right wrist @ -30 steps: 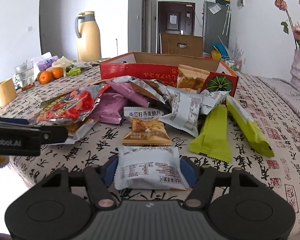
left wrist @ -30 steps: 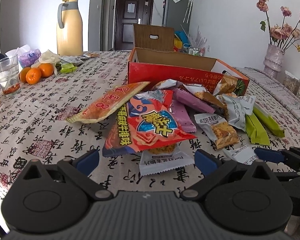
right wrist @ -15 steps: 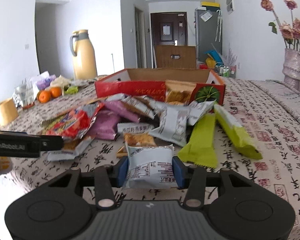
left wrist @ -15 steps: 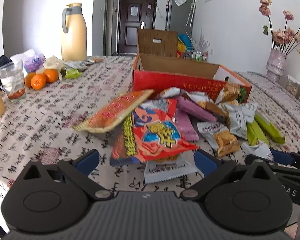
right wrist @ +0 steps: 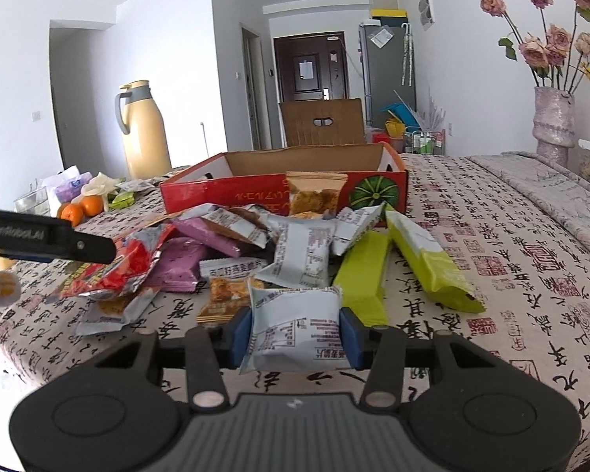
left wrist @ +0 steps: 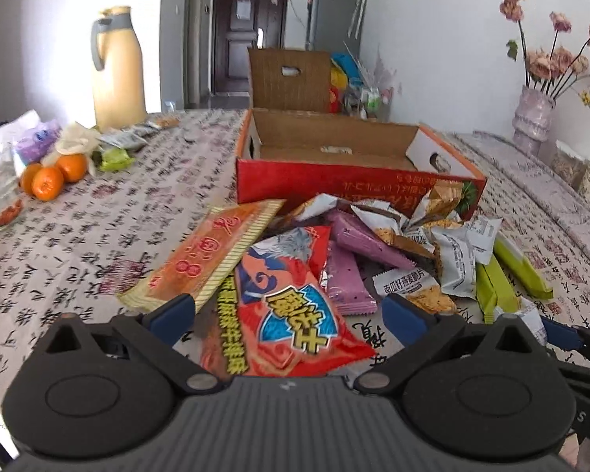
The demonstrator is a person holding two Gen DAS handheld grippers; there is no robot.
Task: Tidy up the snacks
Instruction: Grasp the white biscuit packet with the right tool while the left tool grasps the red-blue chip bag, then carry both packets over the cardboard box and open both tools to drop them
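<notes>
**White packet pinched at the near edge of the table**

The right gripper [right wrist: 295, 332] is squeezing a white snack packet [right wrist: 295, 326] between its two blue pads [right wrist: 240, 332], one pad pressing on each side, after its jaws have just been closing in on it. The packet is standing upright between the fingers, above the patterned tablecloth [right wrist: 511, 275] near the table's front edge.

The left gripper [left wrist: 289, 316] is holding its jaws wide apart with nothing pinched; a red chip bag [left wrist: 291, 306] is lying on the cloth between and beyond its blue fingertips [left wrist: 175, 310], and whether they are touching it cannot be told.

Beyond the grippers, the snack pile is spreading across the middle of the table: an orange wrapper [left wrist: 212, 259] leaning on the red bag, purple bars [left wrist: 346, 279], grey-white packets [right wrist: 303, 255], and two green bars [right wrist: 424, 263] lying toward the right side.

Behind the pile, an open red cardboard box [right wrist: 255, 192] is sitting with a snack packet [right wrist: 314, 192] propped against its front wall.

Toward the far left corner, oranges [left wrist: 53, 175] and a yellow thermos jug [left wrist: 118, 74] are standing; a vase of flowers [right wrist: 552, 122] is standing at the far right.
</notes>
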